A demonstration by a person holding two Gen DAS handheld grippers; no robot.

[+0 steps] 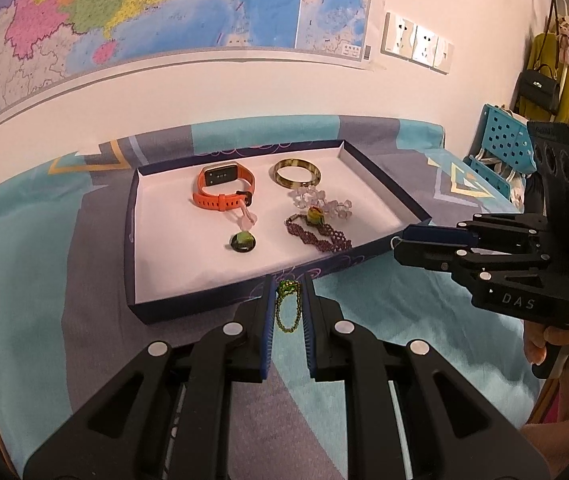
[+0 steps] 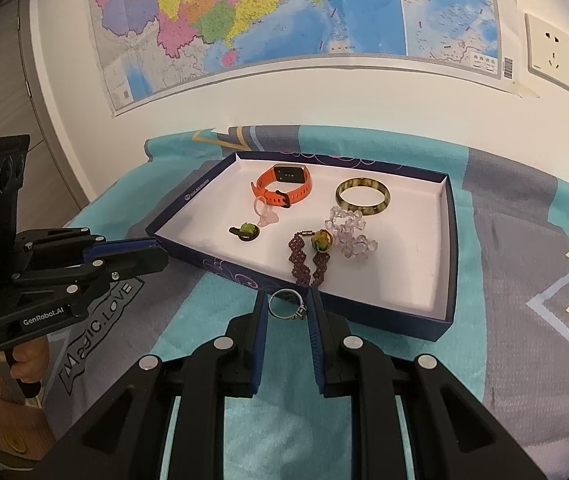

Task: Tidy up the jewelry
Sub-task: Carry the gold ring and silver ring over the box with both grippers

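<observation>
A green bead chain [image 1: 288,306] hangs between the tips of the left tongs [image 1: 289,304], pinched near its top with its loop drooping straight down, so its long axis is close to vertical. The jaws are nearly closed on it. A silver ring [image 2: 286,306] sits between the tips of the right tongs [image 2: 286,308], also nearly closed; the ring faces the camera, its small setting at the lower right. Both pieces hang just short of the near wall of the open box [image 1: 244,292], above the patterned bedcover [image 1: 44,280].

Inside the box, on its white floor: an orange watch [image 1: 224,188] at the far left, a mottled bangle [image 1: 296,173] at the far right, a clear bead bracelet [image 1: 320,202] in front of the bangle, a purple beaded band [image 1: 316,232] near the front right, its ends running toward the near wall, and a green pendant [image 1: 243,242] on a pink cord at centre.

Step in hand, as judged: carrying the last two pieces to the box. The next move calls for lifting each over the near wall, choosing bare floor, the near left for the chain, the near right for the ring, then opening the jaws.

A wall map [image 1: 164,4] hangs behind.
</observation>
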